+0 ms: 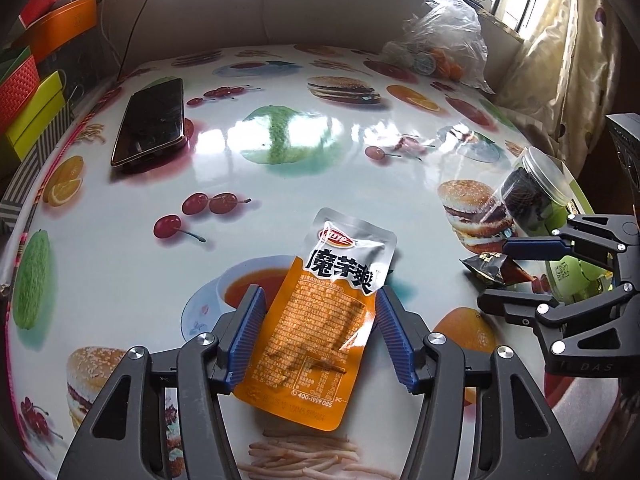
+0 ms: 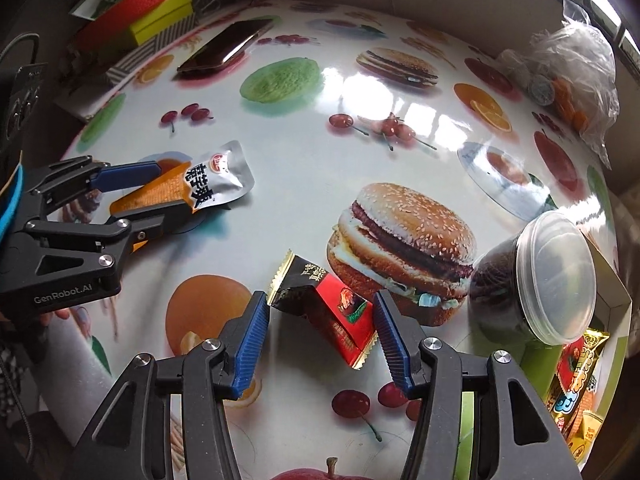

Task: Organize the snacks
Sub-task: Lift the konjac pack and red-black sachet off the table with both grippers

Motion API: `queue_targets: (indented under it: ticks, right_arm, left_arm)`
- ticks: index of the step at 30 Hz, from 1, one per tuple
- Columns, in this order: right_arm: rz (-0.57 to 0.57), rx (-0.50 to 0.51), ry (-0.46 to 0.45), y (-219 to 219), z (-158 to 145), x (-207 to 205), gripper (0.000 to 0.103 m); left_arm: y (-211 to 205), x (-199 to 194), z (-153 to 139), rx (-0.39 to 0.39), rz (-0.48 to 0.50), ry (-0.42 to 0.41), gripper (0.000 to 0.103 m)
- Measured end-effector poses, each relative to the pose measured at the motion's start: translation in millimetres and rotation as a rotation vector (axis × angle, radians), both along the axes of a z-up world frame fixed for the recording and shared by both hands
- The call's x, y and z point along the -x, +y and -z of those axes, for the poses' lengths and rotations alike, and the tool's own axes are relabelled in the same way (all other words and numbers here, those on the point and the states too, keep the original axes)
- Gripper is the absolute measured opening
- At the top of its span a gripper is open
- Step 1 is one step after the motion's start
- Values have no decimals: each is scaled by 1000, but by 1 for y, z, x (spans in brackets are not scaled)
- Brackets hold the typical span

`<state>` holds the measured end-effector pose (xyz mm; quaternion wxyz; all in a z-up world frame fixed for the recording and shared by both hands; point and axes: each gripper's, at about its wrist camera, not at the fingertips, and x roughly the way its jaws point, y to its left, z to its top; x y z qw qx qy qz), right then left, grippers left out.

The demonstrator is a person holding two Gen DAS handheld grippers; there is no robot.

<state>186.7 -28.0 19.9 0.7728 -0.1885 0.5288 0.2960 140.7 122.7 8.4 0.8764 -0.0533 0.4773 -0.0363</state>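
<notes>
An orange and silver snack pouch (image 1: 320, 320) lies flat on the printed table between the open fingers of my left gripper (image 1: 318, 300); the blue pads stand at its two sides. It also shows in the right wrist view (image 2: 192, 188) with the left gripper (image 2: 160, 188) around it. A red and black wrapped snack (image 2: 332, 312) lies between the open fingers of my right gripper (image 2: 320, 304). In the left wrist view the right gripper (image 1: 492, 276) is open around that snack (image 1: 496, 270).
A clear lidded jar of dark snacks (image 2: 532, 280) lies on its side at the right, next to a green box holding snack packets (image 2: 576, 396). A phone (image 1: 150, 122) lies at the far left. A plastic bag (image 1: 444, 40) sits at the back right. Coloured boxes (image 1: 32, 104) stand beyond the table's left edge.
</notes>
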Motion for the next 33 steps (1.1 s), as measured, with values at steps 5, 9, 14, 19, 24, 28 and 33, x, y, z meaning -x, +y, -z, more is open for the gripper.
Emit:
queue_targets:
  ticks: [5,9,14,19,24,28,33]
  right_arm:
    - [-1,12,-35,2,2,3,49]
    - [14,1,-48,0,1,5,40]
    - [22,4,-75,1,1,10,33]
    - [47,1,-103,0,0,13,27]
    - [63,-4,-120,-1,0,16,26]
    - [81,-20,-120,-2,1,17,26]
    - [92,-34,-122,-4,1,19,26]
  left_arm:
    - [-1,-1,1,-8,-4,-7,58]
    - [0,-1,1,-6,-3,-11,58]
    - [0,-1,0,2,3,-12,41]
    - [-2,2,-2,-6,8,-23,31]
    - [0,1,1,23,3,1,2]
    - [2,3,-3,85,4,-8,15]
    - [-2,2,-6,123,-2,-5,53]
